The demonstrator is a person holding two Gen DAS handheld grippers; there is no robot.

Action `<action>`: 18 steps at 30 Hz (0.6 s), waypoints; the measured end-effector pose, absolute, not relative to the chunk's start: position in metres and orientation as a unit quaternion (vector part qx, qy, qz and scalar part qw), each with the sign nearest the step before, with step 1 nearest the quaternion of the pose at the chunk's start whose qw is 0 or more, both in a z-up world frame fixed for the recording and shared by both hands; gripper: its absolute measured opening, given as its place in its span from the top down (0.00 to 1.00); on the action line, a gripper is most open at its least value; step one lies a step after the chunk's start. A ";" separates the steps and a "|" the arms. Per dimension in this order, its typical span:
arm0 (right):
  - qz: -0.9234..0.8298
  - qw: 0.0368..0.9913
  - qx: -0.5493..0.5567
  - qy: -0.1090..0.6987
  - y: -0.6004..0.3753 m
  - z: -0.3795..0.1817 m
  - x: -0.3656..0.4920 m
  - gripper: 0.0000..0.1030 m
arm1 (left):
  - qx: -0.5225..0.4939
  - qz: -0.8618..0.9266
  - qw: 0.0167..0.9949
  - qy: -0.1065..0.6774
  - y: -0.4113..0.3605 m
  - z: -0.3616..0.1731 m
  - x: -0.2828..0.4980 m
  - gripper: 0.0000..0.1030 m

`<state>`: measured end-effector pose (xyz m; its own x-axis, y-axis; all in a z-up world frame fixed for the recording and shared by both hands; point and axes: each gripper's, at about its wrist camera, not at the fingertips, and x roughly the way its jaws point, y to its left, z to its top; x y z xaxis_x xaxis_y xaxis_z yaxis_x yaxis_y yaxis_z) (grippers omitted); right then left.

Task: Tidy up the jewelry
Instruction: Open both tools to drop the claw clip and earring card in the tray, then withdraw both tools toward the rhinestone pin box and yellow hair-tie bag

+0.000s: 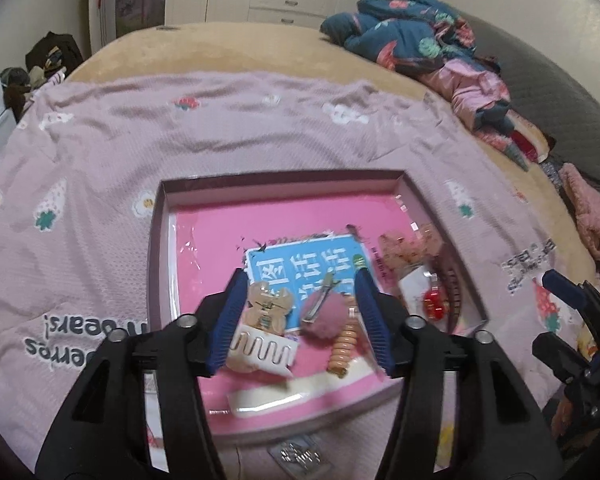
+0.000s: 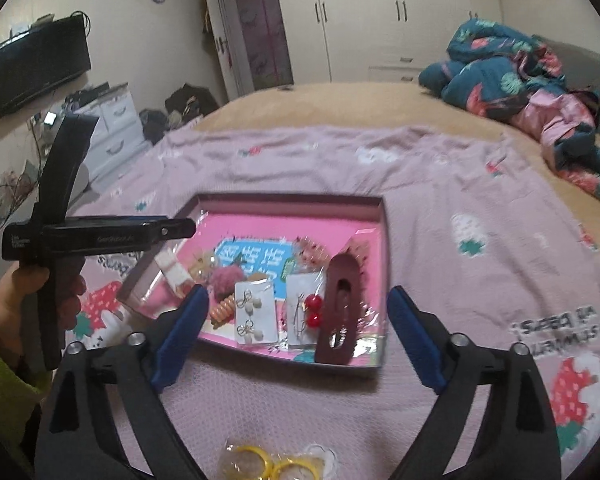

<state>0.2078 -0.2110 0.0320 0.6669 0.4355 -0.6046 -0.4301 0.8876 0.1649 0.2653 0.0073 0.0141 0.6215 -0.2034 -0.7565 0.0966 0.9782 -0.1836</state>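
Right wrist view: the right gripper (image 2: 296, 336) is held wide and empty above the pink tray (image 2: 374, 216). Yellow rings (image 2: 260, 466) are seen at the bottom centre, outside the tray and nearest this hand. The left gripper (image 1: 300, 320) is seen part-open, holding nothing.

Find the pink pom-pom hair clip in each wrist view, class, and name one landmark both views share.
Left wrist view: the pink pom-pom hair clip lies low in the middle of the picture, in the box, between the left gripper's jaws in the image.
Right wrist view: it sits left of centre, in the box, beyond the orange coil hair tie.
Shared landmark: the blue card with white characters just behind it.
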 end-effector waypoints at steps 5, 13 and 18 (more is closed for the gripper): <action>0.233 0.923 0.006 0.307 -0.221 0.054 0.190 0.05 | -0.061 -0.085 0.913 0.395 0.003 0.044 0.239 0.34; 0.235 0.929 -0.003 0.287 -0.226 0.076 0.162 0.04 | -0.061 -0.078 0.929 0.358 0.002 0.071 0.203 0.16; 0.237 0.930 -0.013 0.280 -0.226 0.083 0.146 0.04 | -0.057 -0.073 0.933 0.348 0.002 0.074 0.182 0.10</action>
<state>0.1455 -0.2257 0.0828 0.7308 0.4345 -0.5265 -0.4485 0.8871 0.1095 0.1820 0.0020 0.0742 0.7466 -0.1763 -0.6415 0.0968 0.9828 -0.1575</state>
